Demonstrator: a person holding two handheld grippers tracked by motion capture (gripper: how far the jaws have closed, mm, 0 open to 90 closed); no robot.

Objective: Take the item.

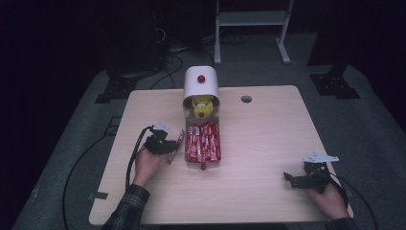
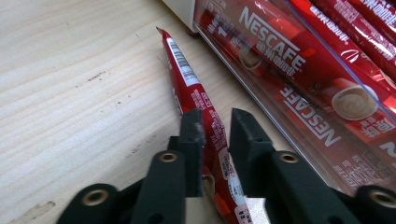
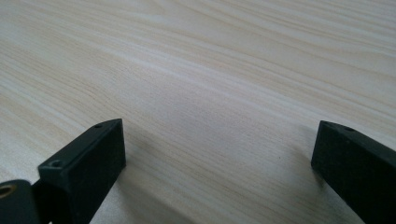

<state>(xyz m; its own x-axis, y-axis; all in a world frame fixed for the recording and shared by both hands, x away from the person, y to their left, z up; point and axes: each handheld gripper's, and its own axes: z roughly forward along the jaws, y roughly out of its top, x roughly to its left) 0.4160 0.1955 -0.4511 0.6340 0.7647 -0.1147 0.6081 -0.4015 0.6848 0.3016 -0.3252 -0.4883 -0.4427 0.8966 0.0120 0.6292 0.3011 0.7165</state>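
Nearest the lens in the left gripper view: two black jaws of the left gripper (image 2: 215, 140) with a red coffee stick sachet (image 2: 196, 100) running up between them. A gap shows between the sachet and the right-hand jaw; the left-hand jaw sits close against it, contact uncertain. Jaws read as slackened, not pinching. The sachet slopes away from the camera toward its far tip and appears to lie on the wooden table (image 2: 70, 93).

Just to the right, near but apart from the sachet, stands the clear tray (image 2: 299, 112) of a dispenser, packed with more red sachets.

High view: left gripper (image 1: 161, 143) sits at the left edge of that tray (image 1: 218, 162), loose sachet (image 1: 177, 143) between gripper and tray. The white dispenser (image 1: 201, 81) has a red knob on top and something yellow under its hood; what that is cannot be told. A round hole (image 1: 246, 98) marks the far tabletop.

Right gripper (image 1: 306, 177) rests well apart, near the right front corner. In the right gripper view its jaws stand wide over bare wood (image 3: 210, 84), nothing between them.

Judgement on progress: one sachet is out of the tray and set on the table beside it, the release seemingly under way. The tray remains nearly full; whether more sachets are to come out is not clear. Left to do: back the left gripper clear without dragging the sachet.
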